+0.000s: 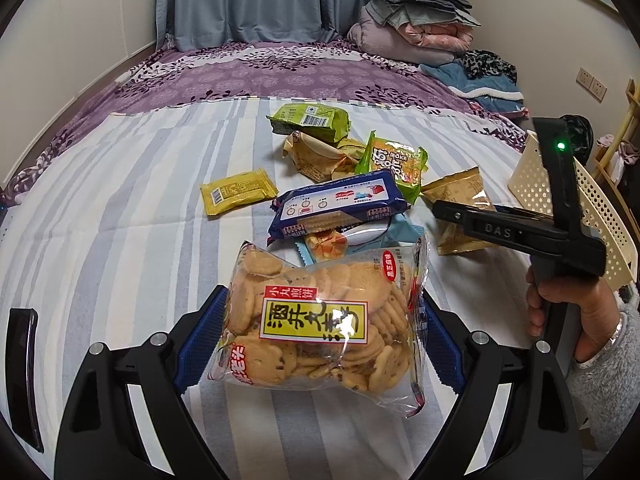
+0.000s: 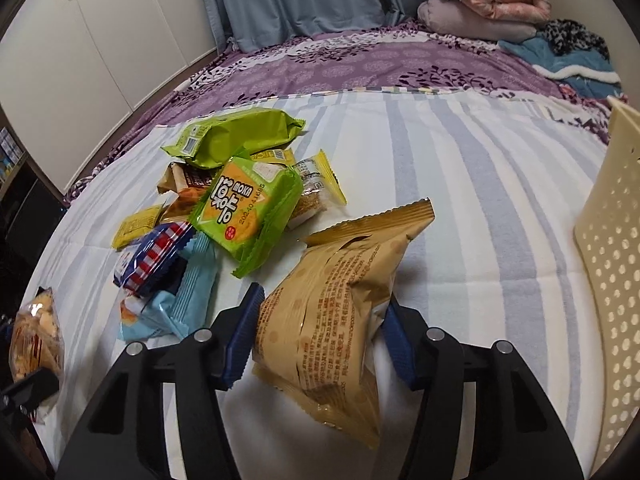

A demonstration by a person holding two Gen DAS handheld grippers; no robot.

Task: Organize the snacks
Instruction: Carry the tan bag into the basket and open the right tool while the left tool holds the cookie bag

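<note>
My left gripper point(image 1: 320, 332) is shut on a clear bag of small round biscuits point(image 1: 320, 320) with a yellow label, blue pads pressed to both its sides, just above the striped sheet. My right gripper point(image 2: 320, 336) is shut on a tan snack packet point(image 2: 332, 312), which shows in the left wrist view point(image 1: 456, 200) under the right gripper's fingers point(image 1: 472, 220). A pile of snacks lies between: a navy cracker pack point(image 1: 336, 204), a green MOKA packet point(image 2: 248, 208), a long green pack point(image 2: 240, 136), a light blue pack point(image 2: 180, 304) and a small yellow packet point(image 1: 236, 192).
A cream perforated basket point(image 2: 608, 272) stands at the right on the bed, also in the left wrist view point(image 1: 600, 216). Folded blankets and clothes point(image 1: 416, 28) are stacked at the far end. White cupboards point(image 2: 100, 40) stand to the left.
</note>
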